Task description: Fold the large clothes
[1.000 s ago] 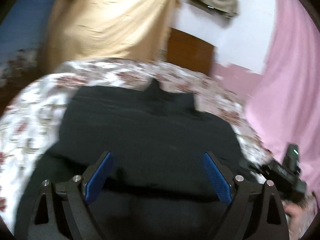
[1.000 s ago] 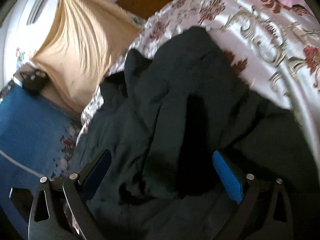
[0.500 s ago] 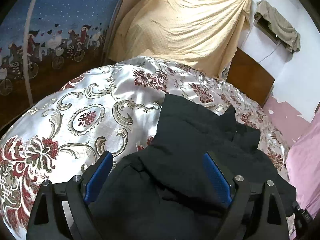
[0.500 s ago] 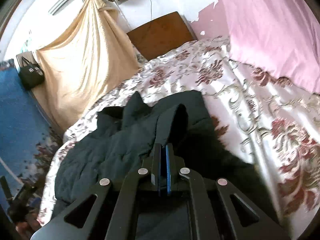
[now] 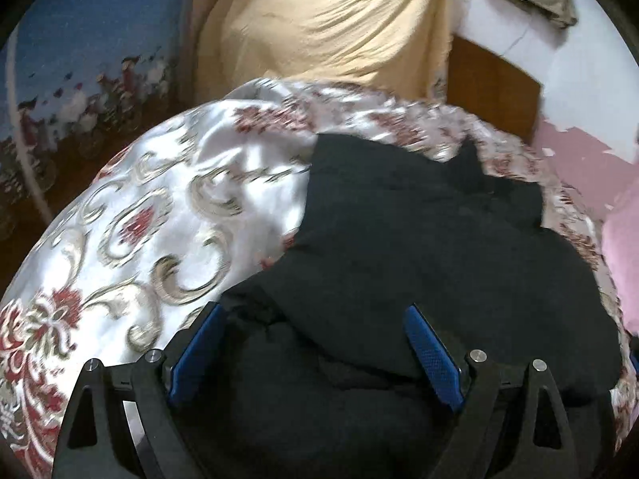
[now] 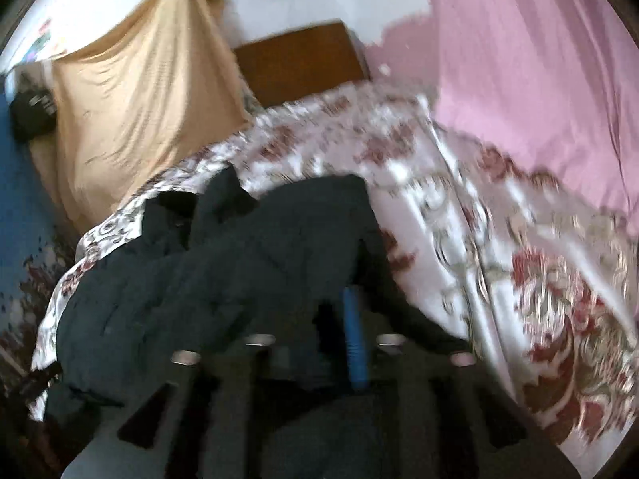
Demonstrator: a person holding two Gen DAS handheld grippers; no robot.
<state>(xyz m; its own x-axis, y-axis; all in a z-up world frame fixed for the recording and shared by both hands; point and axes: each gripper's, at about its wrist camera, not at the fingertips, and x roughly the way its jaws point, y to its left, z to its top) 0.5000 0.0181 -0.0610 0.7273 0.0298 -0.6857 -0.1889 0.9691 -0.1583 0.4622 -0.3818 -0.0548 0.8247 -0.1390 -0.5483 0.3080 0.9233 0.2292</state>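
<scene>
A: Start at nine o'clock in the left wrist view. What's there?

B: The floral satin bedspread (image 5: pixel 131 215), white with red and beige scrolls, filling the left half. At the centre and out to three o'clock lies the black padded jacket (image 5: pixel 419 239), bunched up, its lower part running under the camera and cut off at six o'clock.

A: And the left gripper (image 5: pixel 315 343)?

B: Fingers wide apart, blue pads facing each other, black cloth between them but nothing pinched. Motion blur smears the bedspread's far edge.

A: Behind the bed?

B: At twelve o'clock a tan draped cloth (image 5: pixel 331 20); at two o'clock a brown wooden headboard (image 5: pixel 491 88), partly hidden by that cloth.

A: Now the right wrist view.

B: Heavily blurred. The jacket (image 6: pixel 223 279) sits from nine o'clock to centre, the bedspread (image 6: pixel 499 247) from centre to four o'clock, and a pink curtain (image 6: pixel 531 80) at two o'clock.

A: The right gripper (image 6: pixel 343 335)?

B: Only one blue pad (image 6: pixel 355 343) shows clearly; the other finger melts into dark cloth. The fingers look nearly together, but I cannot tell whether they clamp the jacket.
</scene>
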